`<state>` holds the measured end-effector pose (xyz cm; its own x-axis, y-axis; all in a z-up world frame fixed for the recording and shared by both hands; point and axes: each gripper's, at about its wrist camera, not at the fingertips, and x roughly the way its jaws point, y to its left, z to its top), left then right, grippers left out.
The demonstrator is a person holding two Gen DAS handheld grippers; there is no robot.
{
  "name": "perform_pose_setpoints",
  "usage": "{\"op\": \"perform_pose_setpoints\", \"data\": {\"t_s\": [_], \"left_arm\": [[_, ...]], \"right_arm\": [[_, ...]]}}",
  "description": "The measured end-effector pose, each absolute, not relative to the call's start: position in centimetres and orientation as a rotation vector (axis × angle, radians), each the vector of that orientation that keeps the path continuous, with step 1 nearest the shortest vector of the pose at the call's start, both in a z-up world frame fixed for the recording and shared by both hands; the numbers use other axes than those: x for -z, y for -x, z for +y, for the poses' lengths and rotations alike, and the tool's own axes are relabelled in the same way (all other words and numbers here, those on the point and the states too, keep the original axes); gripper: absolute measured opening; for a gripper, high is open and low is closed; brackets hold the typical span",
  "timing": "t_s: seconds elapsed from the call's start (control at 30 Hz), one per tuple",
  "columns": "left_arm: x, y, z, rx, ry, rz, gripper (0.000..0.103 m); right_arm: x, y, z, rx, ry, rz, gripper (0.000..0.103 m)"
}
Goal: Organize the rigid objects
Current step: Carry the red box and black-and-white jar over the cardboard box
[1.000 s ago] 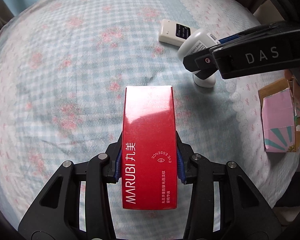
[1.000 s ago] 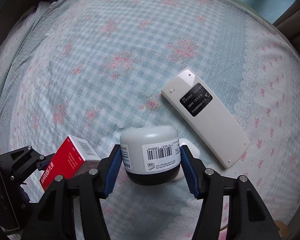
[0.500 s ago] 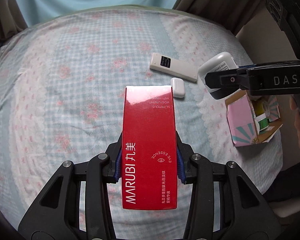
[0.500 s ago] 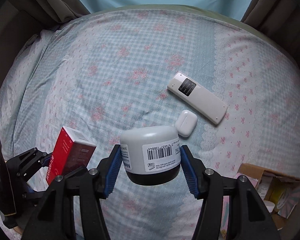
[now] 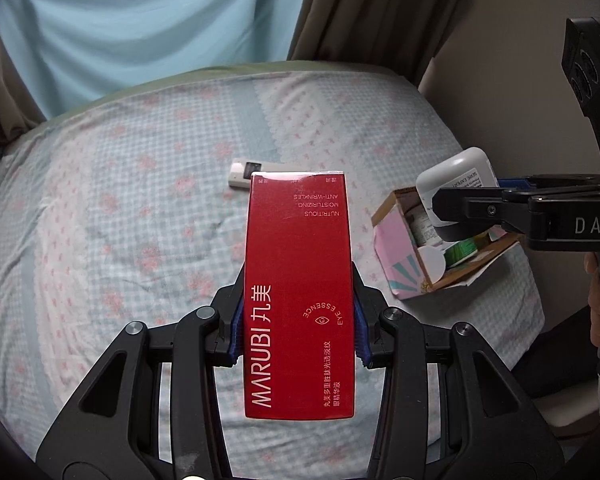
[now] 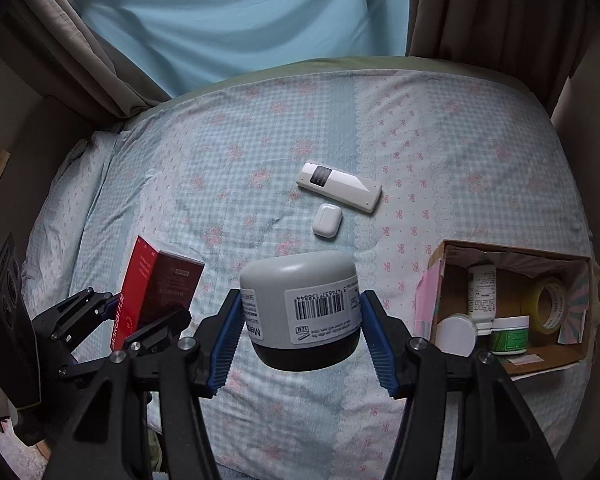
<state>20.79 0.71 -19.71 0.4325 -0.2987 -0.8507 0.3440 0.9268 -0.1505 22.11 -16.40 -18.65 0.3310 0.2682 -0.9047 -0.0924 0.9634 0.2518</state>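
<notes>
1. The left gripper (image 5: 298, 336) is clamped on a red box (image 5: 299, 288), its blue pads pressed against the two long sides; the box is held in the air above the bed (image 5: 120, 220), its printed face towards the camera.
2. The right gripper (image 6: 302, 334) grips a grey jar (image 6: 302, 312) with a dark base and a barcode label; the jar lies sideways between the pads, clear of the bed.
3. In the left wrist view the jar (image 5: 454, 184) and the right gripper (image 5: 460, 210) hang over a cardboard box (image 5: 400, 268) near the right edge of the bed.
4. The cardboard box (image 6: 572, 354) is open and holds a white bottle (image 6: 482, 294), a tape roll (image 6: 546, 304), a green jar (image 6: 510, 334) and a white-lidded jar (image 6: 458, 334).
5. A white remote (image 6: 338, 186) lies flat on the bed's checked sheet, with a white earbud case (image 6: 327, 220) just beside it, apart from it.
6. In the right wrist view the red box (image 6: 156, 288) and the left gripper (image 6: 112, 316) sit to the left of the jar, well apart from the cardboard box.
</notes>
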Motion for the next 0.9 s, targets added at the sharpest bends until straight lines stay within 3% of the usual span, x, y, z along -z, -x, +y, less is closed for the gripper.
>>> {"op": "perform_pose_setpoints", "data": {"t_s": [0.5,0.9], "left_arm": [[21.4,-18.8,-18.5,0.445,0.038,1.096,0.038],[27.1,-23.0,-28.7,0.526,-0.085,1.184,0.038]], "right_arm": [[19.2,-17.4,-39.8,-0.081,-0.218,1.202,0.054],[25.8,-16.8,-49.0,-0.008,-0.329,1.287,0.054]]}}
